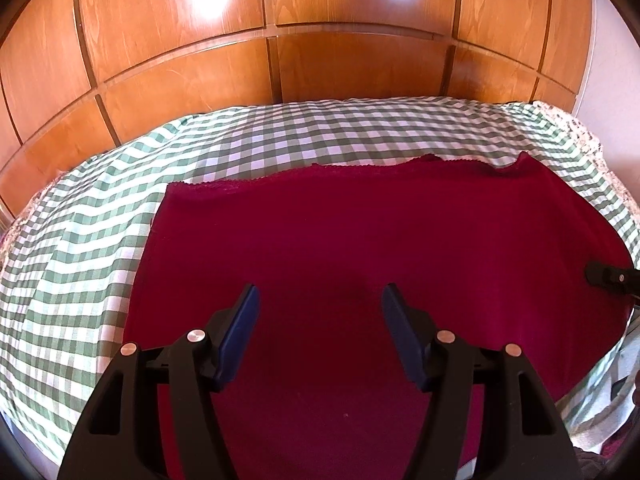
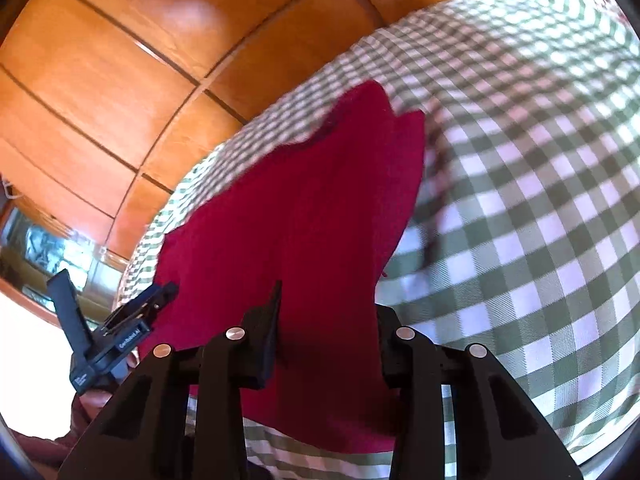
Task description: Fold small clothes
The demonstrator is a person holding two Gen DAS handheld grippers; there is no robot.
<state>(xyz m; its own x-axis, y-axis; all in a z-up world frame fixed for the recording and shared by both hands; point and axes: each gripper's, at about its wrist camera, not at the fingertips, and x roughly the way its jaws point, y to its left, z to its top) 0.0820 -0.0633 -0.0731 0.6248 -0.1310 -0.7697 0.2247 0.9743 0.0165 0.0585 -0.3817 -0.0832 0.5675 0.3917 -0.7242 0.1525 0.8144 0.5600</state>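
The dark red cloth (image 1: 360,248) lies mostly flat on the green checked bedspread (image 1: 80,248), not folded yet, while the right gripper (image 2: 326,320) pinches its near edge to start a fold and the left gripper (image 1: 320,320) hangs over it, wide and empty.

black hand-held gripper (image 1: 320,300), blue pads (image 1: 240,328), silver screws (image 1: 196,335)

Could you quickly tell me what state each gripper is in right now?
Left gripper: open above the red cloth, holding nothing.
Right gripper: closed on the red cloth's edge.
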